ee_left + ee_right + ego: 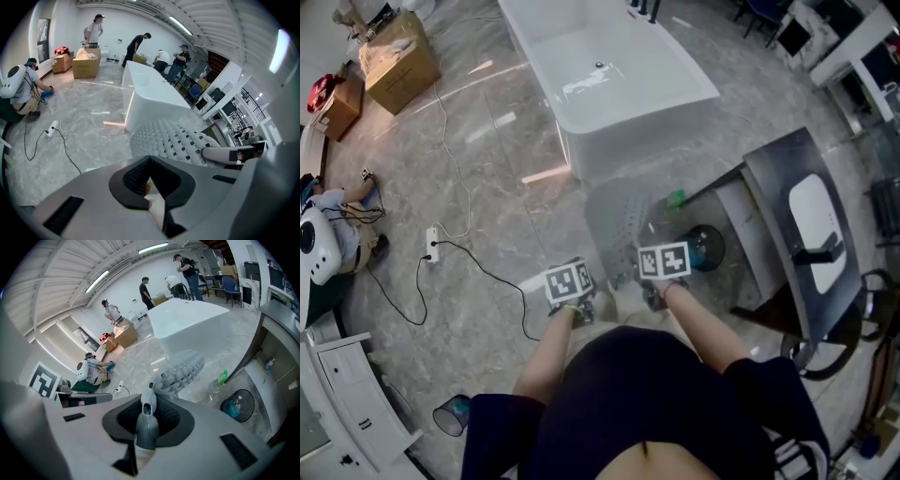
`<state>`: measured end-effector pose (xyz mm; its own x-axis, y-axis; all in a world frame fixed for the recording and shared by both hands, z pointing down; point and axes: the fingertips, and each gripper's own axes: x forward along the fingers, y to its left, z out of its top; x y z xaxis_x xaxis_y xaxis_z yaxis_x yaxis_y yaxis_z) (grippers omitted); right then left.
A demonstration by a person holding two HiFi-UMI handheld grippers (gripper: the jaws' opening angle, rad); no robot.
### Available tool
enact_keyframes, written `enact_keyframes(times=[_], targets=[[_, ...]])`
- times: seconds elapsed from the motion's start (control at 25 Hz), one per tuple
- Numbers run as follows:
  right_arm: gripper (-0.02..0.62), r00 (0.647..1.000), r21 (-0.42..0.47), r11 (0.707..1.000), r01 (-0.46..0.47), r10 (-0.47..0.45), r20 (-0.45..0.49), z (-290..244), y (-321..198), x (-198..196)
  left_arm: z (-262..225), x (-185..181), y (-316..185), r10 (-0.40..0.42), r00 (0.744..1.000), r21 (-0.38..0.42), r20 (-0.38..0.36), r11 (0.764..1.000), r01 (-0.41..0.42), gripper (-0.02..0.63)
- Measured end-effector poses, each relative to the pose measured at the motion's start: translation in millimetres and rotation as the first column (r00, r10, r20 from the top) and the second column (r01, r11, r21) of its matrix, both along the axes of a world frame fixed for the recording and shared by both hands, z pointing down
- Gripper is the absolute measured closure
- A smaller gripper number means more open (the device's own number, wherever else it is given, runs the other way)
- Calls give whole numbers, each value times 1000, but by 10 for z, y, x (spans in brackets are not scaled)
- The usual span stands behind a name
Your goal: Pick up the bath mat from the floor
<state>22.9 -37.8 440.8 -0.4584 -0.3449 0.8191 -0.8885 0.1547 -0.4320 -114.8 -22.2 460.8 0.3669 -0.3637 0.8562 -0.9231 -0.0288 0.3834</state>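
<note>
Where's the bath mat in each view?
Head view: bath mat at centre, just below the white bathtub.
Left gripper view: centre-right, above the jaws.
Right gripper view: centre, running up from the jaws.
Shared landmark: the bathtub, behind the mat.

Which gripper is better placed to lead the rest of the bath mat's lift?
Probably the right gripper: its jaws clamp a thick fold of the bath mat, which stretches straight ahead of it. The left gripper seems to pinch only a thin pale edge, with most of the mat off to one side.
</note>
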Motion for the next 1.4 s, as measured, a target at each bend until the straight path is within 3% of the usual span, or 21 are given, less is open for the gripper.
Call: enact_keyframes(times=[0.6, 1.4], targets=[[541, 996, 55, 994, 92, -93, 7, -260, 334, -98, -201, -57, 222, -42, 999, 44, -10, 998, 42, 615], [541, 995, 66, 993, 101, -102, 18, -281, 480, -212, -211, -116, 318, -44, 999, 47, -19, 998, 44, 615]])
